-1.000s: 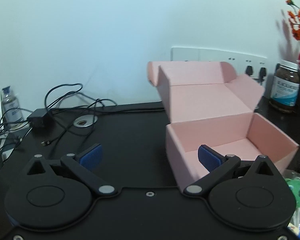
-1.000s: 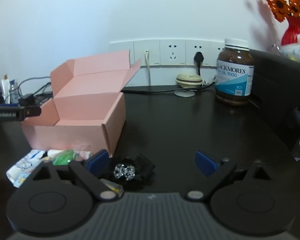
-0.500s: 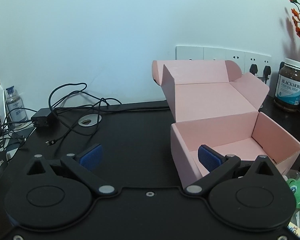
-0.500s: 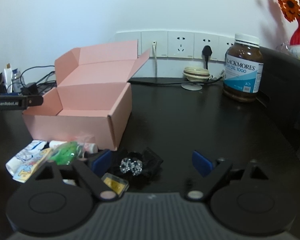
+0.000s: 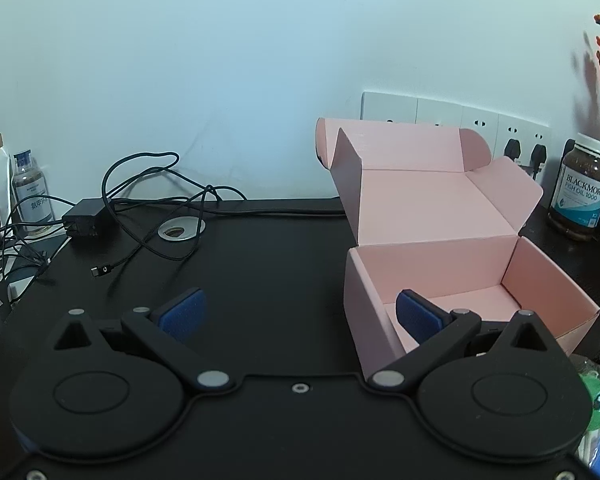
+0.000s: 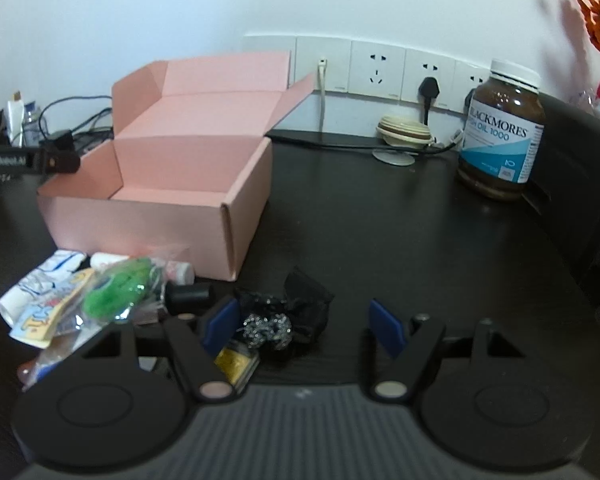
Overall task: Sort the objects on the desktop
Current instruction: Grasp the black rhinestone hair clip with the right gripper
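Observation:
A black sequinned hair scrunchie (image 6: 288, 316) lies on the dark desk between the fingers of my right gripper (image 6: 302, 322), whose jaws are closing. The left pad (image 6: 219, 322) is at the scrunchie's edge and the right pad (image 6: 385, 326) stands apart from it. An open, empty pink cardboard box (image 6: 160, 184) stands behind on the left. In the left wrist view my left gripper (image 5: 300, 312) is open and holds nothing; its right finger (image 5: 416, 314) overlaps the near left corner of the pink box (image 5: 432, 264).
Beside the scrunchie lies a pile: a bagged green plush frog (image 6: 120, 288), printed packets (image 6: 40, 304), a small black cylinder (image 6: 190, 296) and a yellow item (image 6: 236, 362). A fish-oil bottle (image 6: 500, 132) stands at back right. Cables and a charger (image 5: 84, 216) lie at the left.
The right gripper's jaws have narrowed around the scrunchie, and the gripper has tipped slightly toward it. The left gripper has stayed open and almost still.

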The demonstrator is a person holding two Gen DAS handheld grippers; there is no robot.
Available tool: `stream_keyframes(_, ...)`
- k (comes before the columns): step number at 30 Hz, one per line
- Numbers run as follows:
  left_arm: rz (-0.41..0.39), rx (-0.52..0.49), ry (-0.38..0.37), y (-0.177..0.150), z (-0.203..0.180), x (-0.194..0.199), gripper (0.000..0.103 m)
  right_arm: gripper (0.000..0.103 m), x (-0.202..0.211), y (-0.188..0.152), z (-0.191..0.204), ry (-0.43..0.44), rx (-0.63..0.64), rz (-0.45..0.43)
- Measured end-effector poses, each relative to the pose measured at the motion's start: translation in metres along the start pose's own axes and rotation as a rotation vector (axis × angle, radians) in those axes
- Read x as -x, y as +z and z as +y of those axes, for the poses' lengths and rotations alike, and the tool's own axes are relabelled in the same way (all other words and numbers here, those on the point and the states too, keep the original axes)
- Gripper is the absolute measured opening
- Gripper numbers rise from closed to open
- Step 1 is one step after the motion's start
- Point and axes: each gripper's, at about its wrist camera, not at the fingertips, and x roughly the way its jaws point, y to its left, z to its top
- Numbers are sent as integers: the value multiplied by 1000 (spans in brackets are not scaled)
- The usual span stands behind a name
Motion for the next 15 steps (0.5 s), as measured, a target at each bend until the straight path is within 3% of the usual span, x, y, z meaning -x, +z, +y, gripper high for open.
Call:
stream_keyframes(2, 0, -2, -1, -1, -1, 0, 103, 78, -2, 1, -2, -2, -10, 10)
stream_keyframes(4, 7, -7, -2, -1, -2, -1, 103, 100, -5, 2, -6, -3, -40, 36)
stream_keyframes(5, 11, -8, -3, -1, -2, -1, 103, 102, -8, 2, -9, 0, -62, 55)
stream_keyframes(15, 19, -13, -4, -2, -5, -2, 103, 102, -8, 1, -10, 8, -53, 54)
